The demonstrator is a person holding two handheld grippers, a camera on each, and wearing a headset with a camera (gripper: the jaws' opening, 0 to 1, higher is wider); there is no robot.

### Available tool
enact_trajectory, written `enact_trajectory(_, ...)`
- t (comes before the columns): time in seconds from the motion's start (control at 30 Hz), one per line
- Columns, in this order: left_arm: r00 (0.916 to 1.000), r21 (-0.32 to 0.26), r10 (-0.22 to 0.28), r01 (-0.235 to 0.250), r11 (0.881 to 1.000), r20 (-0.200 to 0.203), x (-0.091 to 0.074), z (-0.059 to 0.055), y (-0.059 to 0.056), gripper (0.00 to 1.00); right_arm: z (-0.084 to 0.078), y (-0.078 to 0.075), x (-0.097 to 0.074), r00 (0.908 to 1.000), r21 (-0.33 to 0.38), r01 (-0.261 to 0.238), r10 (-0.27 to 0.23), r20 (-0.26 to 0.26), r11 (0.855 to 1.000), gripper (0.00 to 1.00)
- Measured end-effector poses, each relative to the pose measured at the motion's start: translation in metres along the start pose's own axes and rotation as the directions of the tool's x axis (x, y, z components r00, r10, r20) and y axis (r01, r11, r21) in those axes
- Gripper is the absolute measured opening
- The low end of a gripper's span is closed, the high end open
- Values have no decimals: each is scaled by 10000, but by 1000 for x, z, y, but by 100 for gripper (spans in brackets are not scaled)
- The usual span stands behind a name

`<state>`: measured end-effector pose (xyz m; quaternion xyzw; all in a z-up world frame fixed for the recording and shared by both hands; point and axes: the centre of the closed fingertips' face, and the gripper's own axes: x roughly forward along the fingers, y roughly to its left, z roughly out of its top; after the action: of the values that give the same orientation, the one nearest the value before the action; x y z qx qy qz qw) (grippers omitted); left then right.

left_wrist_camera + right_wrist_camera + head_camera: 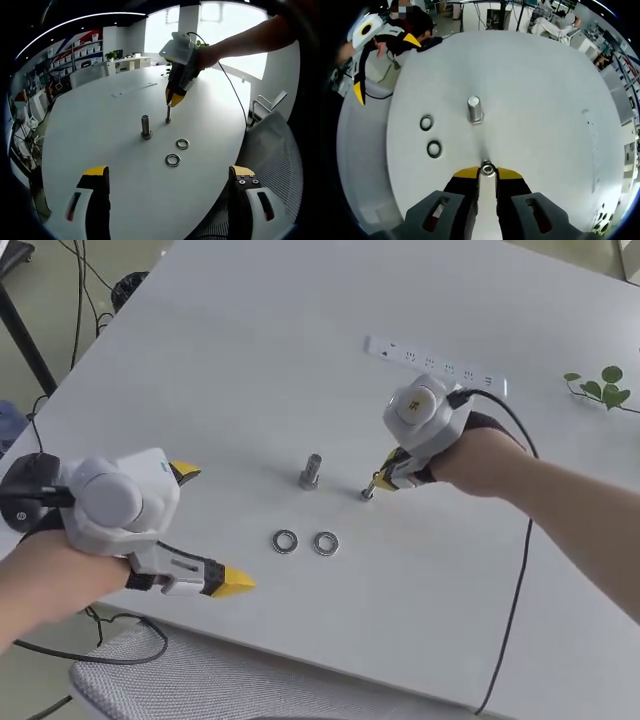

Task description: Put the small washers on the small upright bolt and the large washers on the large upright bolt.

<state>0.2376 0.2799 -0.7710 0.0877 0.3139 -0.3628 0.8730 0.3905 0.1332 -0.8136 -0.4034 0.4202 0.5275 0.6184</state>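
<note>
Office or lab: long white table (250, 360), mesh chair (272, 150), shelves of boxes (82, 50), power strip (435, 365), windows (235, 30).

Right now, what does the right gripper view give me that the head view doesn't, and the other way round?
The right gripper view adds the end-on look: the right tool has its yellow tips close on either side of the small bolt; I cannot tell whether it grips. The head view adds the hand holding that tool, its cable and a plant sprig. Both show the large bolt, two washers lying flat, and the left tool, open.
</note>
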Motion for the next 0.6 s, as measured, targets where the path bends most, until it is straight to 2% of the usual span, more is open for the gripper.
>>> enact_trajectory(0.17, 9999, 5, -86, 86, 10000, -114, 0, -3, -2, 99, -2, -2, 5, 9998, -282, 38, -44, -216, 9996, 12)
enact_trajectory(0.6, 9998, -81, -127, 126, 9999, -168, 1, -8, -3, 96, -3, 0, 5, 9997, -314, 0, -8, -255, 9995, 12)
